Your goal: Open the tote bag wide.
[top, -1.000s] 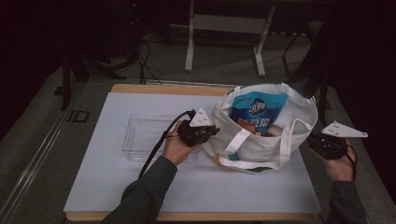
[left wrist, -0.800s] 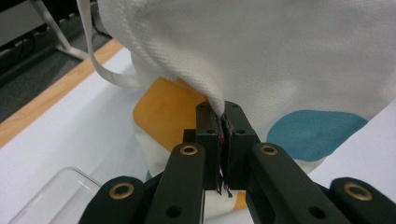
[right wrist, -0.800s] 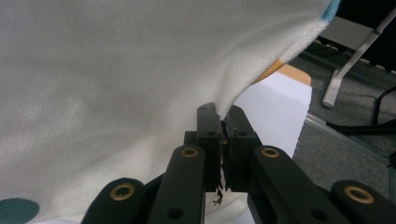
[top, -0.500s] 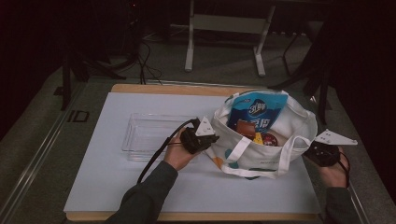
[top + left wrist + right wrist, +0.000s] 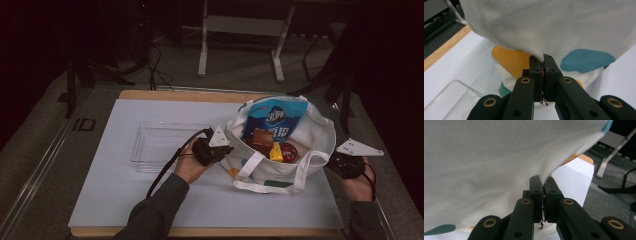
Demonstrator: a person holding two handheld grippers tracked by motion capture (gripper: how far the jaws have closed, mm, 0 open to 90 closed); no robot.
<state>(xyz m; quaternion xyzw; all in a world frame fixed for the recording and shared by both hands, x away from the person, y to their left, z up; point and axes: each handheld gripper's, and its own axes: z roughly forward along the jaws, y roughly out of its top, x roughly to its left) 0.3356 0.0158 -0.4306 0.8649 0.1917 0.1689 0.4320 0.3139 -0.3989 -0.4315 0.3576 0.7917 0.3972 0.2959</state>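
Observation:
A white cloth tote bag (image 5: 280, 167) with teal and orange patches stands on the white mat, its mouth held wide. Inside lie a blue snack packet (image 5: 274, 119), a brown bar (image 5: 261, 139), a yellow piece (image 5: 276, 153) and a red round item (image 5: 288, 150). My left gripper (image 5: 226, 148) is shut on the bag's left rim; in the left gripper view the cloth (image 5: 554, 27) is pinched between the jaws (image 5: 543, 60). My right gripper (image 5: 332, 161) is shut on the bag's right rim, with the white cloth (image 5: 486, 162) caught between its jaws (image 5: 543, 181).
A clear plastic tray (image 5: 165, 145) lies on the mat left of the bag. The white mat (image 5: 125, 200) covers a wooden table (image 5: 200, 232). Beyond the table stand a metal frame (image 5: 240, 30) and cables on the dark floor.
Both hands have drawn slightly toward the near edge and the bag's mouth has spread wider, baring more of the brown, yellow and red items inside.

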